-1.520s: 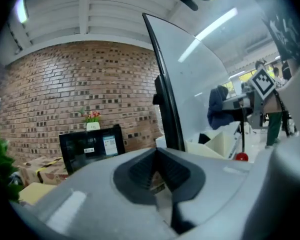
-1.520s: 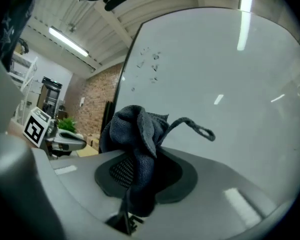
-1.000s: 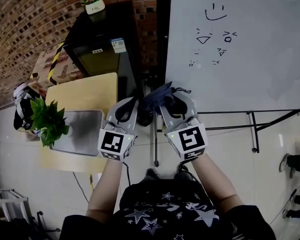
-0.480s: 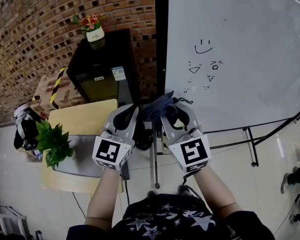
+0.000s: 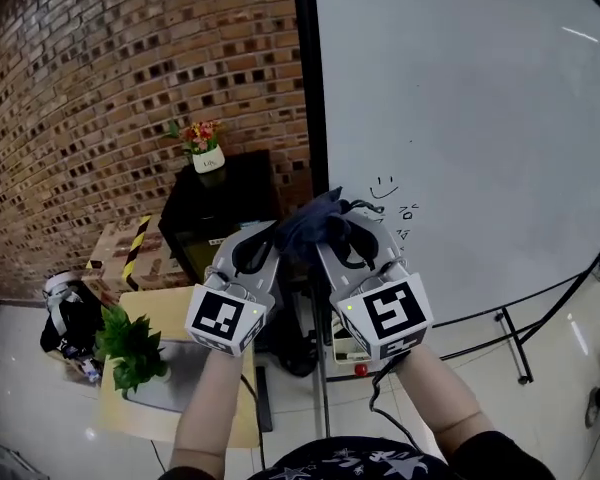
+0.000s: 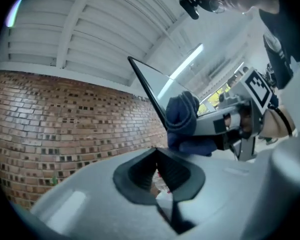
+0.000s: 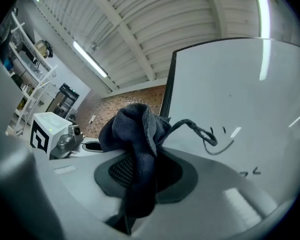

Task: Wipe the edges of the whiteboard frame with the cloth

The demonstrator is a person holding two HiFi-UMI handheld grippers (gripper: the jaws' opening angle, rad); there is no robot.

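Now the right hand-held gripper [image 5: 338,224], clenched on the cloth [image 5: 306,222], has risen to the left edge of the whiteboard frame [image 5: 308,88]. The left hand-held gripper [image 5: 266,232] rides alongside, closed on nothing. Wiping looks ready to start.

L hand-held gripper [image 6: 159,170] jaws together, empty; R hand-held gripper [image 6: 205,132] clamps blue cloth [image 6: 182,116] by whiteboard frame [image 6: 146,89].
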